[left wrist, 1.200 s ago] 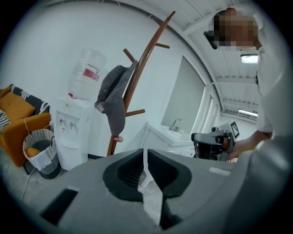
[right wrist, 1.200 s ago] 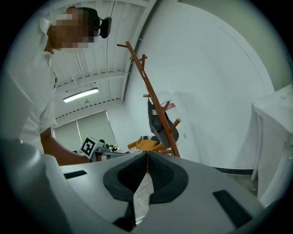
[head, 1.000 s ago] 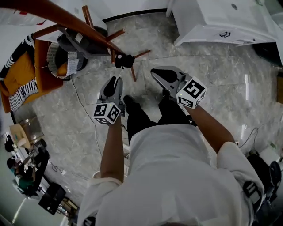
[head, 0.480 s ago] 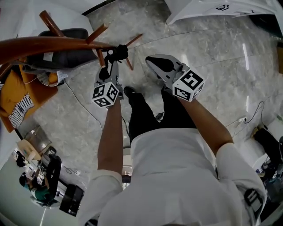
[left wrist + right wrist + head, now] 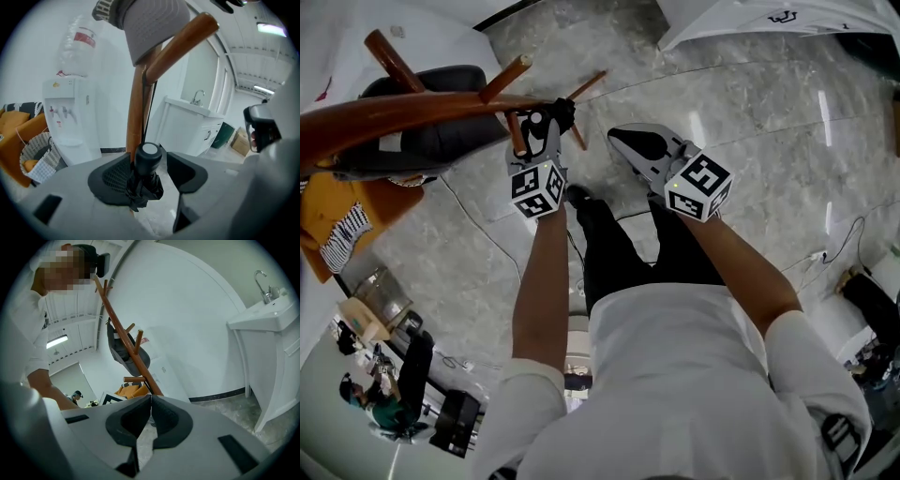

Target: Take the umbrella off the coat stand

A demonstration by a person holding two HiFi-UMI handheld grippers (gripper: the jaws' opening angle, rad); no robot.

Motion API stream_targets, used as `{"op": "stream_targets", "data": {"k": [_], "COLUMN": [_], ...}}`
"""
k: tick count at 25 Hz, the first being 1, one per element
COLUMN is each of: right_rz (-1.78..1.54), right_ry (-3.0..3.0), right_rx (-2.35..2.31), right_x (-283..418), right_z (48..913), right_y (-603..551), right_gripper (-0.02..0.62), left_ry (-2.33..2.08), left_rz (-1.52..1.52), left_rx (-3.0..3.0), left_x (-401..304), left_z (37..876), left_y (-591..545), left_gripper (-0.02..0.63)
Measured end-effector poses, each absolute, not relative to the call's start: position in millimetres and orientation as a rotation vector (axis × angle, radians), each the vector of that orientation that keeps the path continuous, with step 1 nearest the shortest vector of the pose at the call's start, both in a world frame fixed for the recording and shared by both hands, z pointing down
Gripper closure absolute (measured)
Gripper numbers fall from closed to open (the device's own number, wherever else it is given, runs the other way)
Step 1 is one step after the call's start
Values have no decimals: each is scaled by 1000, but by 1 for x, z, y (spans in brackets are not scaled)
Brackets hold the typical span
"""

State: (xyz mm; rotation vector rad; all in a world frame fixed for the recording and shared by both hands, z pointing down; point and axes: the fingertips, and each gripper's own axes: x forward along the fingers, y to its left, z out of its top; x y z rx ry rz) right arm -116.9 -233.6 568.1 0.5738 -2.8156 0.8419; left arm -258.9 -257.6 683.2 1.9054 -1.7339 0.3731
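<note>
The black folded compact umbrella (image 5: 144,176) hangs close against the brown wooden coat stand (image 5: 136,108). Its round, capped end stands between the jaws of the left gripper (image 5: 150,159). Those jaws are apart, with the end near one pad and a gap to the other. The umbrella looks light, its capped end stiff and smooth and its fabric soft, so that end seems the place to clamp. The right gripper (image 5: 150,398) is pressed closed and holds nothing.

One wooden coat stand (image 5: 422,105). One folded black umbrella (image 5: 140,185). Two hand-held tools: left tool (image 5: 150,158), right tool (image 5: 150,401). One water dispenser (image 5: 65,117), one white sink cabinet (image 5: 187,129), one woven basket (image 5: 35,154).
</note>
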Motion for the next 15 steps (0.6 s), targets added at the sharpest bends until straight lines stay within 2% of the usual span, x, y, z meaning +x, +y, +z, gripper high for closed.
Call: {"op": "stream_targets", "data": {"k": [8,10,15], "right_rz": [851,855,841], "right_ry": [-2762,-2756,-2763], "right_rx": [595,608,613], "right_x": [-88,-82,-80], "right_z": [580,581,576], "right_y": [-227,-227,-227], "right_gripper": [580,580,580], "left_ry": [-1789,-1780,-1773], "left_rz": [429,426,427], "left_rx": [1851,1859,1863], "left_x": [-265,-262,-261], "left_z": [691,691,687], "left_y": [-271,-271,-267], "left_gripper": [371,397,399]}}
